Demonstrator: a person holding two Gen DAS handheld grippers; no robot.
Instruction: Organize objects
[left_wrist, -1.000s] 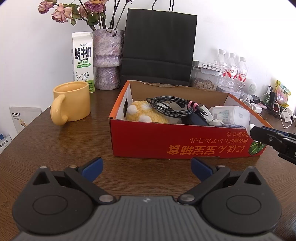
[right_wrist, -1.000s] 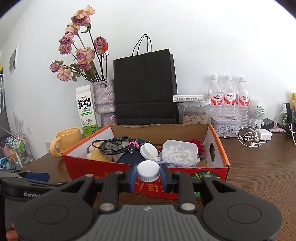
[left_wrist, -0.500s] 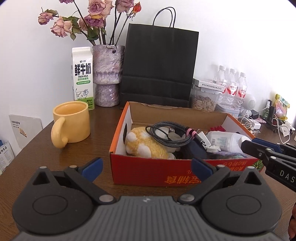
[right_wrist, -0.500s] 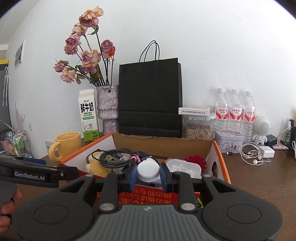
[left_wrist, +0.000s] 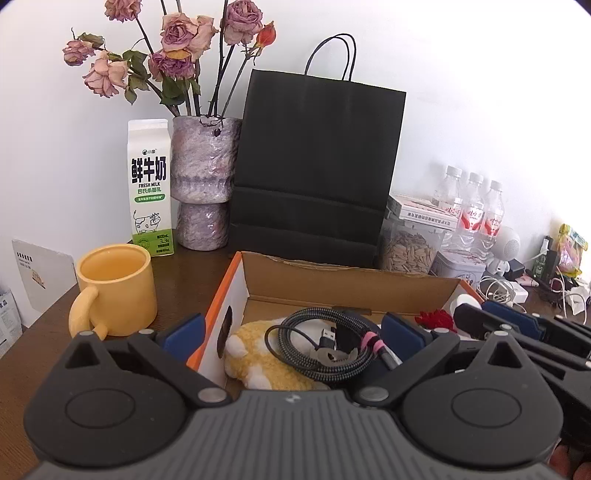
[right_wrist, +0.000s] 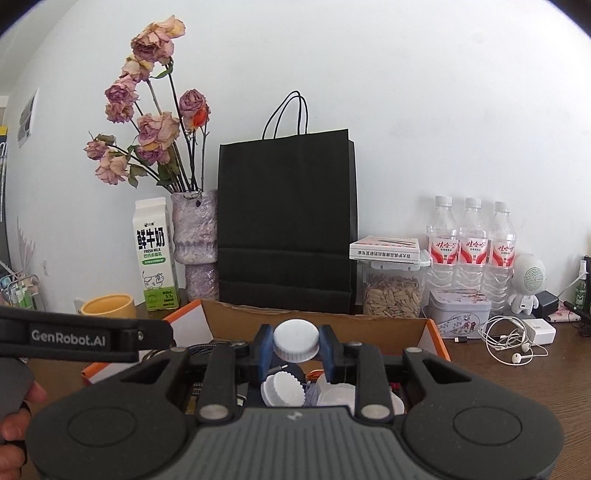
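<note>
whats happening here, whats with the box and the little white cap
A person is sorting small items at a wooden table, with handheld tongs in each hand. The right tongs are shut on a white cap, held above the open red cardboard box. The left tongs are open and empty over the box's near edge. Inside the box lie a coiled braided cable and a yellow plush toy.

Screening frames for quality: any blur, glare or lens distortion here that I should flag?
Left wrist view: sharp; fisheye bends the black bag; dark corners; bright washed-out wall; open left gripper fills the bottom. Right wrist view: also sharp, same curved edges and dark corners; white cap in the right gripper reads clearly, no glare.
</note>
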